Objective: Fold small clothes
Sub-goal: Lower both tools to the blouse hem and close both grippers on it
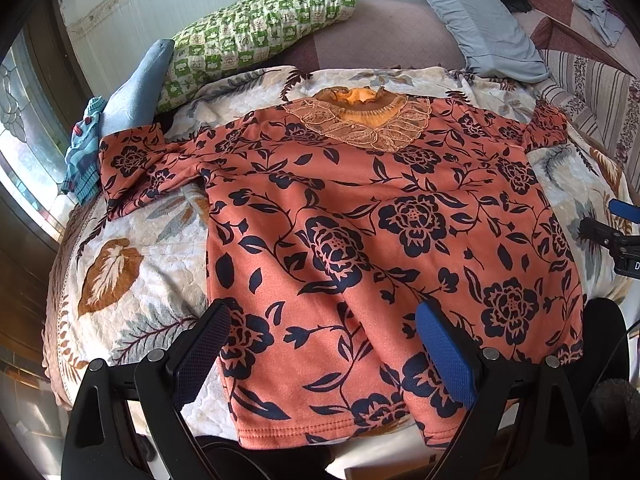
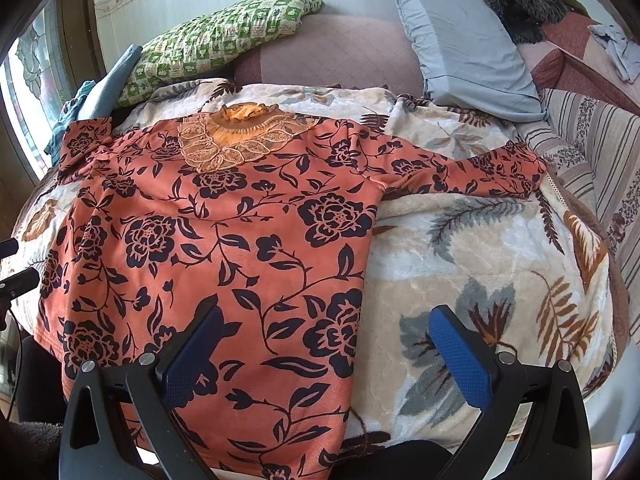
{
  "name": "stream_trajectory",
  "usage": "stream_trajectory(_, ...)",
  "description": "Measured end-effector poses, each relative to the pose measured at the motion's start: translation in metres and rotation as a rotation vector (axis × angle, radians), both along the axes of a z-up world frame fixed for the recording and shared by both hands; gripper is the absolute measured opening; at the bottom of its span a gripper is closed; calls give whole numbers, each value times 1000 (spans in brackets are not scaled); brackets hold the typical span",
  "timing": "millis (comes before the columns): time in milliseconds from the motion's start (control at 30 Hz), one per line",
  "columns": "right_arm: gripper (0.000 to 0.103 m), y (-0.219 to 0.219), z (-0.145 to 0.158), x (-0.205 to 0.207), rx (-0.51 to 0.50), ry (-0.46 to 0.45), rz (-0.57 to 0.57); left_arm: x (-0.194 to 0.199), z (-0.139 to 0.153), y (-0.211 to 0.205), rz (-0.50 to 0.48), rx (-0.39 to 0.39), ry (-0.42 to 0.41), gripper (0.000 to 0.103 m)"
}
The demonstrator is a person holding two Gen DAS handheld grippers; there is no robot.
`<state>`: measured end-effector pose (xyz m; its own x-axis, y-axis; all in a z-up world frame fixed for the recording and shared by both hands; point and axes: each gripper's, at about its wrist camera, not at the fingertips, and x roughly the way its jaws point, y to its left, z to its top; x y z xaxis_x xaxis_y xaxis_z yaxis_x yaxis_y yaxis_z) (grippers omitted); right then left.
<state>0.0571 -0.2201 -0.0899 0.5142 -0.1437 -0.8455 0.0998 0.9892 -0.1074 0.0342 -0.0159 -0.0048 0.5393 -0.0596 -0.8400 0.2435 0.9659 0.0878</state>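
Garment: we see an orange floral top (image 1: pixel 360 240) spread flat, front up, on a leaf-patterned blanket (image 1: pixel 132 264), hem at the near edge and neck at the far side.
Collar: a lace yoke (image 1: pixel 360 124) rings the ruffled orange neck, which points toward the pillows.
Sleeves: we find the left sleeve (image 1: pixel 136 168) stretched out left with its cuff near a blue striped cloth (image 1: pixel 82 156); the right sleeve (image 2: pixel 480 172) lies stretched out right across the blanket.
Left gripper: our left gripper (image 1: pixel 324 344) hangs over the near left part of the top with its jaws spread wide and nothing between them; one finger sits over the top's left edge, the other over its lower middle.
Right gripper: our right gripper (image 2: pixel 326 348) is likewise spread wide and empty, one finger above the top's near right part, the other above bare blanket just right of the side seam.
Contact: we cannot tell whether either gripper's fingertips touch the fabric.
Far side: a green checked pillow (image 1: pixel 256 28) lies far left and a grey-blue pillow (image 2: pixel 468 40) far right, both beyond the blanket.
Far right corner: a dark furry item (image 2: pixel 520 0) rests behind the grey-blue pillow.
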Motion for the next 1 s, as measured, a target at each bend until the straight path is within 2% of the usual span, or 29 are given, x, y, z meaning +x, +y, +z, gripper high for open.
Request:
stream_trajectory(333, 102, -24, -7, 7, 17, 5, -44, 28, -6, 16, 62, -20, 31, 94)
stream_trajectory(567, 100, -80, -21, 9, 88, 15, -189, 59, -1, 80, 240, -39, 36, 94)
stream_trajectory(767, 100, -80, -50, 16, 199, 69, -177, 85, -27, 118, 346, -124, 148, 94)
stream_trajectory(933, 100, -66, -65, 30, 224, 97, -130, 98, -68, 118, 303, -269, 271, 94)
stream_trajectory(1000, 100, -64, -71, 37, 247, 109, -126, 103, -84, 114, 270, -289, 311, 94)
